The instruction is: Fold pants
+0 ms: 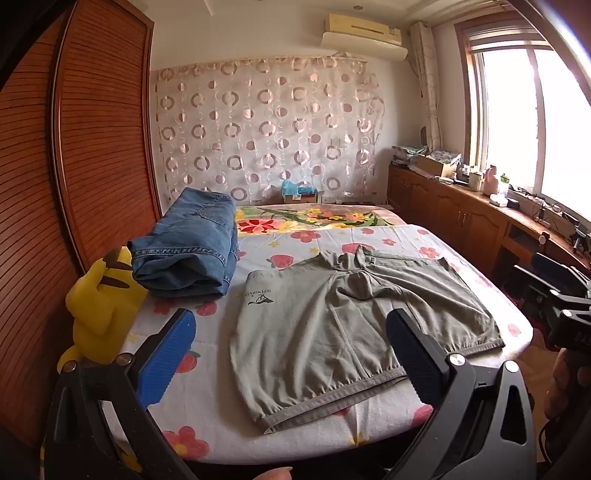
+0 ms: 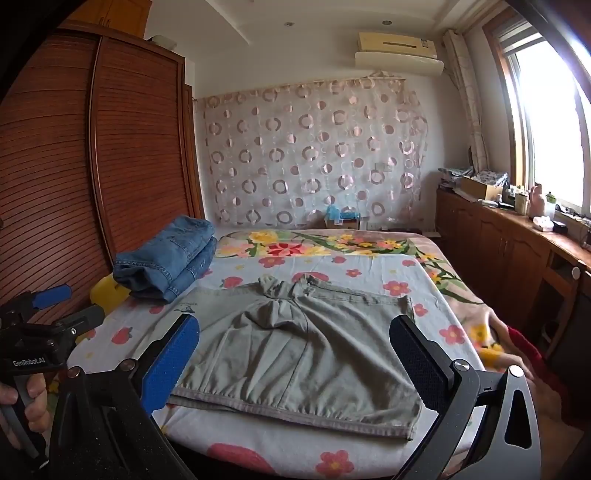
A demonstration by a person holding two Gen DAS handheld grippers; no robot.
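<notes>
Daylight pours through the window on the right wall, above a long run of wooden cabinets whose top is crowded with boxes and small things too tiny to name. Opposite stands a tall slatted wooden wardrobe, and on the far wall hangs a sheer curtain printed with rings, an air conditioner mounted over it. Between all this lies the bed, covered by a pale sheet with red and pink flowers, a brighter floral cloth spread at its far end.

On the sheet near me lie the grey-green pants, folded flat, their elastic waistband toward my side. Folded blue jeans sit further back on the left, close to the wardrobe, with a yellow plush toy just beside them at the bed's edge.

I hold my left gripper over the near edge of the bed, fingers spread wide with nothing between them, not touching the pants. My right gripper hangs likewise, fingers wide apart and bare, tilted down toward the pants
</notes>
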